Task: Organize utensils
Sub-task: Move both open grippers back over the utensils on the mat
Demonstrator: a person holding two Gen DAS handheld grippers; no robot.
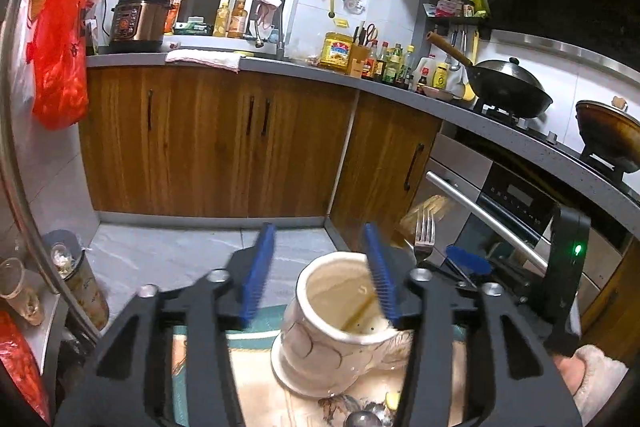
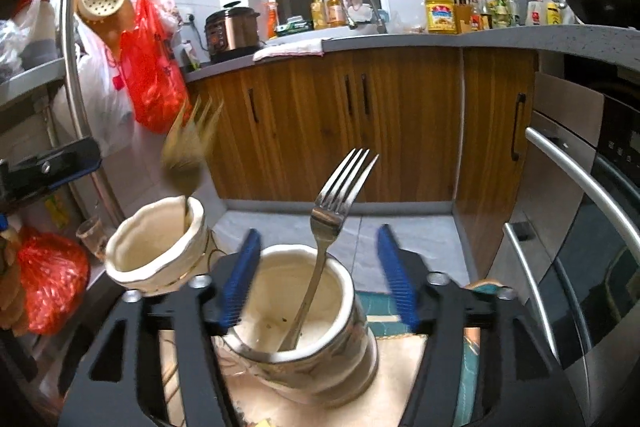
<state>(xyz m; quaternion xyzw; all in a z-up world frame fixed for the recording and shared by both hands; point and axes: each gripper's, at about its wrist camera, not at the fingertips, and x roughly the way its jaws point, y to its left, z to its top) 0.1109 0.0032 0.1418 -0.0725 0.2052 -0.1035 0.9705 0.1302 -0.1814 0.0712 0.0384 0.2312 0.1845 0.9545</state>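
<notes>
Two cream cups [image 2: 304, 323], steel fork [image 2: 336, 211] clear, gold fork [image 2: 192, 147] blurred, both tools [image 2: 320, 279] gaping, holding nothing.

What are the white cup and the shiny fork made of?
The cup looks like glazed ceramic: it has thick cream walls, a glossy rim that catches the light, and a slightly lumpy, hand-shaped outline. The fork standing in it looks like polished metal, probably stainless steel, since it is silvery, thin and shows bright reflections. I can't be certain of either from looks alone.
</notes>
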